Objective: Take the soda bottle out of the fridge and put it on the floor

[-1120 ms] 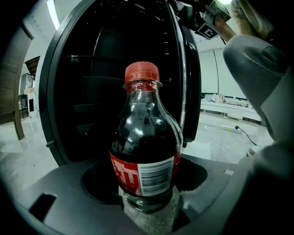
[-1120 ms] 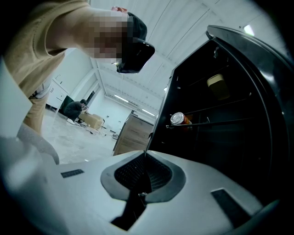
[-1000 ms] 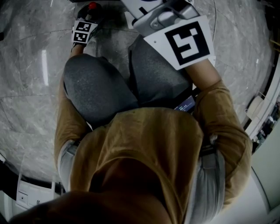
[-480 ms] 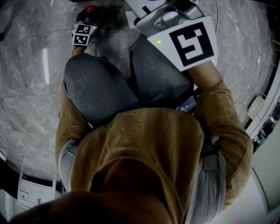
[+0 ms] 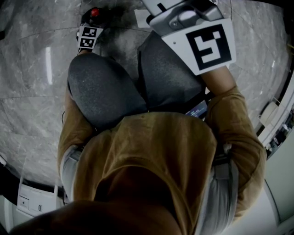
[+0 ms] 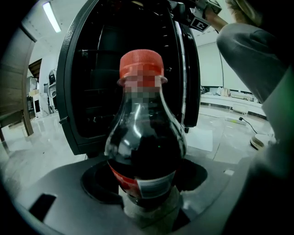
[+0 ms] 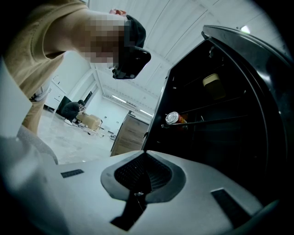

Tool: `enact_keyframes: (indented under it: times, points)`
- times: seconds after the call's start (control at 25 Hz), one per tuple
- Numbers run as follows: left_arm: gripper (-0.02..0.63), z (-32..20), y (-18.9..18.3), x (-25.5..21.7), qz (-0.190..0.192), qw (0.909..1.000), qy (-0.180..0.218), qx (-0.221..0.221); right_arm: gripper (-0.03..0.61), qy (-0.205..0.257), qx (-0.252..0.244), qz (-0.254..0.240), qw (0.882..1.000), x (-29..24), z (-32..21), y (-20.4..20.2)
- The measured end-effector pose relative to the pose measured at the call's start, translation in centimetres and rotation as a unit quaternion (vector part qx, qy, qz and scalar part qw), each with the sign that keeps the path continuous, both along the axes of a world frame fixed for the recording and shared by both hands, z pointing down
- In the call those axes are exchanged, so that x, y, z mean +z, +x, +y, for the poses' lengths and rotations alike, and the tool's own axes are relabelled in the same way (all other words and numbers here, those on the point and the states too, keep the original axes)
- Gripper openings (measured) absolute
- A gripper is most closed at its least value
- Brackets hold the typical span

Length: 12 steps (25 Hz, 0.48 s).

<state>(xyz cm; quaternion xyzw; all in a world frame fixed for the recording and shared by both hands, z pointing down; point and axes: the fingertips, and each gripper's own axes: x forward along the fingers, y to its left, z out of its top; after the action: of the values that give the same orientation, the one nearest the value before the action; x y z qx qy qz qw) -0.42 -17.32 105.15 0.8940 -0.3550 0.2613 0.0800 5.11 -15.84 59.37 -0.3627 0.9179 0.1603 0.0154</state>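
The soda bottle [image 6: 146,137] has a red cap and dark cola, and it stands upright between the jaws of my left gripper [image 6: 147,193], which is shut on its lower body. In the head view its red cap [image 5: 95,12] shows at the top left, just beyond the left gripper's marker cube [image 5: 89,37], low over the marble floor [image 5: 27,92]. The dark rounded fridge [image 6: 78,92] stands open right behind the bottle. My right gripper [image 7: 138,183] is raised beside the open fridge [image 7: 220,114], shut with nothing in it; its marker cube [image 5: 209,46] is at the top of the head view.
The person crouches, grey knees [image 5: 101,92] between the two grippers. A can [image 7: 173,118] lies on a fridge shelf and a jar [image 7: 211,81] sits higher up. A white box [image 5: 32,202] rests on the floor behind. A cable and power strip [image 6: 239,120] lie to the right.
The left gripper keeps its hold on the bottle, shifted only slightly in the head view. The right gripper's marker has drifted a little to the right.
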Motion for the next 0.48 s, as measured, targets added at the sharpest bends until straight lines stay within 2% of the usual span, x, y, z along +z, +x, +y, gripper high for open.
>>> enact_keyframes:
  times: [0.28, 0.48]
  points:
    - [0.307, 0.6, -0.3, 0.6, -0.022, 0.9997, -0.003, 0.008, 0.003, 0.009, 0.003, -0.008, 1.0, -0.8, -0.1, 0.0]
    - [0.308, 0.6, -0.2, 1.3, -0.01, 0.9993, -0.037, 0.003, 0.003, 0.011, 0.0, -0.012, 1.0, -1.0, 0.3, -0.2]
